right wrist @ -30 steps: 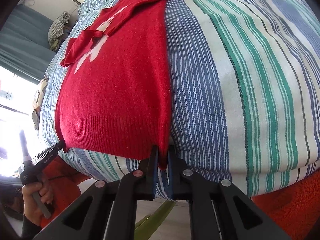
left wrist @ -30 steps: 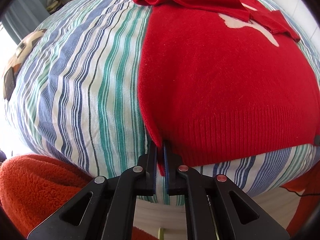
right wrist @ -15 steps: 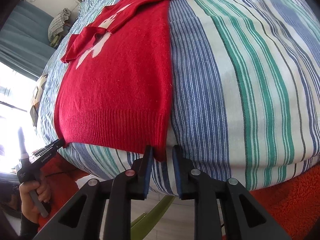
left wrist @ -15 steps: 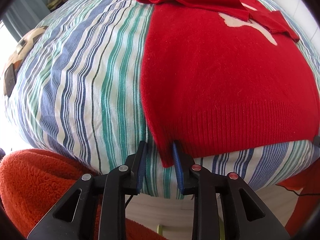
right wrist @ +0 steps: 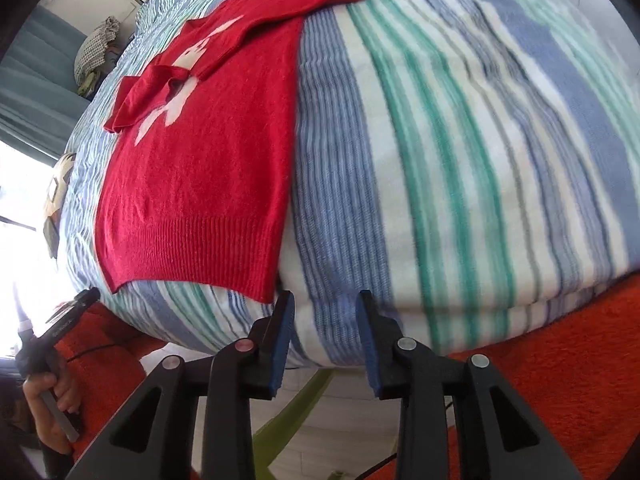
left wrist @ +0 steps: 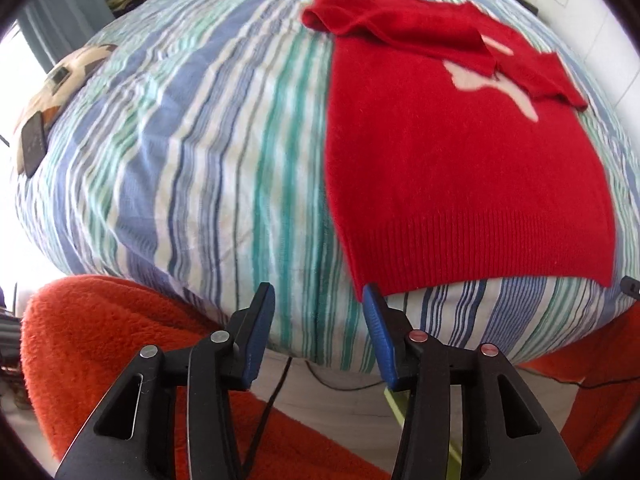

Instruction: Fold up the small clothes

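A small red knitted sweater (left wrist: pixel 460 184) with a white motif lies flat on the striped bed sheet (left wrist: pixel 200 160), its sleeves folded across the chest. In the left wrist view my left gripper (left wrist: pixel 316 300) hangs just off the sweater's near left hem corner, its jaws opening, with only sheet between them. In the right wrist view the sweater (right wrist: pixel 200 184) lies left of my right gripper (right wrist: pixel 324 304), whose jaws are opening beside the near right hem corner, holding nothing. The left gripper (right wrist: pixel 80 300) also shows at the far left, in a hand.
An orange fluffy blanket (left wrist: pixel 100 344) hangs below the bed's near edge on both sides. A patterned cushion with a dark phone-like slab (left wrist: pixel 34 144) lies at the bed's left side. A bundle of checked cloth (right wrist: pixel 96 48) sits at the far end.
Both grippers let go of the sweater's hem corners, opened and lifted back. The hem now lies flat on the sheet.
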Demonstrator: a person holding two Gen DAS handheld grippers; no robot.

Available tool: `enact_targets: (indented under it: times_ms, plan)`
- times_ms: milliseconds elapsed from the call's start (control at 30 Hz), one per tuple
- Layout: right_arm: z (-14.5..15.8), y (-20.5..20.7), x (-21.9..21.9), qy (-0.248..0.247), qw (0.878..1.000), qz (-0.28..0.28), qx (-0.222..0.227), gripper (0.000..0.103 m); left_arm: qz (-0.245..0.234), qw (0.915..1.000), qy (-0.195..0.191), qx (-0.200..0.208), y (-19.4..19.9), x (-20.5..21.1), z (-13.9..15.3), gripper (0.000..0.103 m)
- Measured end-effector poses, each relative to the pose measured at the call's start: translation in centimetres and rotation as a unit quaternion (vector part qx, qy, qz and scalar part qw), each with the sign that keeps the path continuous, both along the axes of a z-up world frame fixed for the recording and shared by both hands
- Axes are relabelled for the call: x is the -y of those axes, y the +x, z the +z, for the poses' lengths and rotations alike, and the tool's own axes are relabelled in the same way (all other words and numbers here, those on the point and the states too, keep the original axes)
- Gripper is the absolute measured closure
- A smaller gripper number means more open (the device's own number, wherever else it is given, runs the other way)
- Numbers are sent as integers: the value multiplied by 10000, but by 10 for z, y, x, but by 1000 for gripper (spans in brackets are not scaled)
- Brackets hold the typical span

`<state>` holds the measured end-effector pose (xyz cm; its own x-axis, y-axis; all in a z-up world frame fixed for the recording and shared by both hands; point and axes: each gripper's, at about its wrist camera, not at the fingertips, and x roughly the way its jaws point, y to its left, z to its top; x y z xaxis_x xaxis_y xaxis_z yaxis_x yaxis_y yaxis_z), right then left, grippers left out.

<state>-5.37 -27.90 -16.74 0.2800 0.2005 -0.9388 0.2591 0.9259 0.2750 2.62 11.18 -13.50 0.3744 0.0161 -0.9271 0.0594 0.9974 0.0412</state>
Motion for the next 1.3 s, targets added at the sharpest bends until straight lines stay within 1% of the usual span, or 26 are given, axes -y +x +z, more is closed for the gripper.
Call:
enact_targets:
  times_ms: [67, 100, 167, 233, 267, 300, 367, 400, 433, 467, 500, 533, 567, 600, 633, 667, 700, 767, 833, 867, 900, 967, 1033, 1100, 1167, 1300]
  plan:
    - [24, 14, 3, -630, 9973, 291, 245, 69, 267, 9987, -103, 420, -2, -15, 18, 34]
    - [36, 25, -1, -910, 9933, 563, 439, 64, 385, 9973, -132, 618, 0, -21, 24, 34]
    - [56, 53, -16, -1327, 9797, 1258, 818, 55, 602, 9941, -169, 883, 6, -31, 30, 34]
    - [72, 82, -40, -1570, 9582, 2021, 1280, 54, 786, 9908, -265, 1072, 12, -36, 28, 34]
    - [76, 97, -55, -1722, 9443, 2375, 1492, 54, 844, 9893, -285, 1158, 13, -38, 24, 34]
    - [78, 112, -69, -1798, 9304, 2711, 1692, 54, 885, 9893, -232, 1141, 14, -38, 19, 34]
    - [73, 143, -94, -1718, 9080, 3281, 1959, 54, 882, 9914, -147, 954, 20, -39, 12, 34]
    - [64, 158, -107, -1699, 8972, 3542, 2017, 52, 879, 9913, -146, 965, 20, -39, 11, 34]
    - [51, 173, -119, -1761, 8855, 3807, 1997, 51, 900, 9908, -135, 1003, 23, -43, 11, 34]
    - [34, 188, -132, -1889, 8773, 3998, 1864, 51, 917, 9904, -131, 1021, 23, -44, 11, 34]
    - [17, 204, -138, -2065, 8724, 4093, 1694, 52, 930, 9904, -152, 1015, 22, -45, 11, 34]
    - [1, 217, -141, -2234, 8703, 4105, 1558, 52, 963, 9903, -183, 988, 23, -47, 11, 34]
    - [-14, 228, -138, -2285, 8738, 4053, 1413, 53, 1007, 9900, -219, 958, 23, -48, 10, 34]
    - [-19, 236, -130, -2133, 8853, 3899, 1367, 73, 1055, 9897, -272, 928, 24, -50, 10, 34]
    - [-15, 242, -117, -1971, 8996, 3638, 1395, 88, 1103, 9892, -340, 908, 22, -53, 9, 34]
    - [-6, 244, -100, -1816, 9158, 3260, 1485, 96, 1146, 9885, -418, 893, 22, -55, 9, 34]
    - [10, 243, -75, -1537, 9303, 2871, 1685, 96, 1174, 9880, -482, 882, 21, -57, 9, 34]
    - [41, 232, -14, -1309, 9494, 2019, 2019, 96, 1196, 9877, -551, 838, 24, -58, 8, 34]
    - [67, 210, 63, -1094, 9643, 992, 2197, 96, 1187, 9882, -586, 772, 26, -58, 4, 34]
    - [77, 196, 104, -1022, 9683, 448, 2235, 96, 1175, 9885, -593, 740, 27, -57, 3, 34]
    - [82, 181, 144, -913, 9704, -55, 2234, 96, 1158, 9890, -582, 720, 27, -55, 2, 34]
    - [84, 152, 210, -848, 9694, -872, 2132, 96, 1116, 9898, -499, 730, 28, -51, 1, 34]
    - [71, 130, 255, -733, 9692, -1314, 1948, 96, 1077, 9907, -380, 742, 28, -46, 0, 34]
    - [51, 115, 283, -319, 9686, -1679, 1807, 96, 1059, 9915, -234, 711, 28, -42, -3, 34]
    - [30, 99, 300, 202, 9598, -2111, 1839, 96, 1040, 9921, -107, 699, 27, -39, -5, 34]
    - [-1, 73, 322, 1037, 9280, -2903, 2092, 94, 1015, 9921, 91, 729, 24, -37, -5, 34]
